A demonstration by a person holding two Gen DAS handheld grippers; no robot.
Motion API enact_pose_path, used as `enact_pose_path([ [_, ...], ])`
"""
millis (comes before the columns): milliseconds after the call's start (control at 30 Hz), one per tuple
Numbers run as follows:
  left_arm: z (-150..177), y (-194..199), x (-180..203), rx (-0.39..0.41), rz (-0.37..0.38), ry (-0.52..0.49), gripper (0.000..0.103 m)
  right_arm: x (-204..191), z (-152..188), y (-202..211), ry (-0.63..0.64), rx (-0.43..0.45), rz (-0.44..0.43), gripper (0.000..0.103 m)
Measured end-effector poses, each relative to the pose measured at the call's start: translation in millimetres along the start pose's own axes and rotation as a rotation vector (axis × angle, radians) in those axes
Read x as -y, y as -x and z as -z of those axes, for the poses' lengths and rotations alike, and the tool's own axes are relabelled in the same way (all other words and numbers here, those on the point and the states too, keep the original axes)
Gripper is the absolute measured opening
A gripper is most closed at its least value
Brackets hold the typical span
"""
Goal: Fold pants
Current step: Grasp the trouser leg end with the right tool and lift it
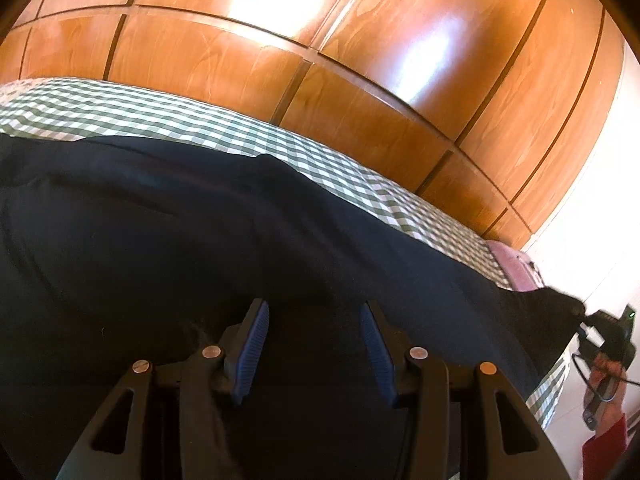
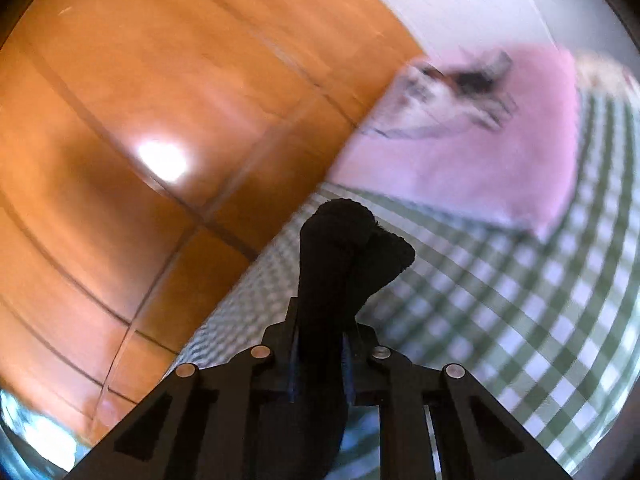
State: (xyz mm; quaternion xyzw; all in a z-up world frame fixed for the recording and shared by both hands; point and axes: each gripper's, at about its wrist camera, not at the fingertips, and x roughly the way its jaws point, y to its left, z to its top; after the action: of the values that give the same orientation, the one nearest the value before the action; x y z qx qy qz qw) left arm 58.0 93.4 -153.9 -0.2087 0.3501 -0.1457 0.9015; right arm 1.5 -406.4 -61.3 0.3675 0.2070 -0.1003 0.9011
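Note:
Dark navy pants point(image 1: 180, 220) lie spread across the bed, filling most of the left wrist view. My left gripper point(image 1: 314, 312) hovers low over them, its blue pads point(image 1: 252, 344) wide apart and the dark cloth lying under the gap. At the far right edge, the right gripper point(image 1: 588, 318) holds one end of the pants lifted off the bed. In the right wrist view my right gripper point(image 2: 320, 320) is shut on a bunch of the dark cloth point(image 2: 340, 240), which sticks out past the fingertips.
The bed carries a green-and-white checked sheet point(image 1: 120, 112) point(image 2: 520, 300). A pink pillow point(image 2: 480, 160) with a printed picture lies at its far end. Behind the bed stands a glossy wooden wardrobe point(image 1: 320, 60). A hand with a red sleeve point(image 1: 604, 444) shows at the lower right.

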Motion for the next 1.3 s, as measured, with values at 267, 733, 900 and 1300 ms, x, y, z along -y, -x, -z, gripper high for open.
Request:
enact_pose_path([
  [267,-8.6,13.6,2.9,-0.005,-0.104,-0.056,0.049,-115.8,9.3,33.2,0.275,0.067,-0.098,0.017],
  [733,-23.4,42.5,-42.7,0.039,-0.071,0.158,0.049,-249.9,112.7,26.7,0.698,-0.01,-0.305,0.017],
  [900,-24.7,46.0,-45.2,0.038,-0.035,0.184,0.049,-268.2,167.3,2.6,0.807,-0.131,-0.368,0.017],
  [1300,-23.5,46.6,-29.2,0.018,0.074,0.19,0.049,-246.4,274.4,-63.2,0.986,-0.426,-0.32,0.021],
])
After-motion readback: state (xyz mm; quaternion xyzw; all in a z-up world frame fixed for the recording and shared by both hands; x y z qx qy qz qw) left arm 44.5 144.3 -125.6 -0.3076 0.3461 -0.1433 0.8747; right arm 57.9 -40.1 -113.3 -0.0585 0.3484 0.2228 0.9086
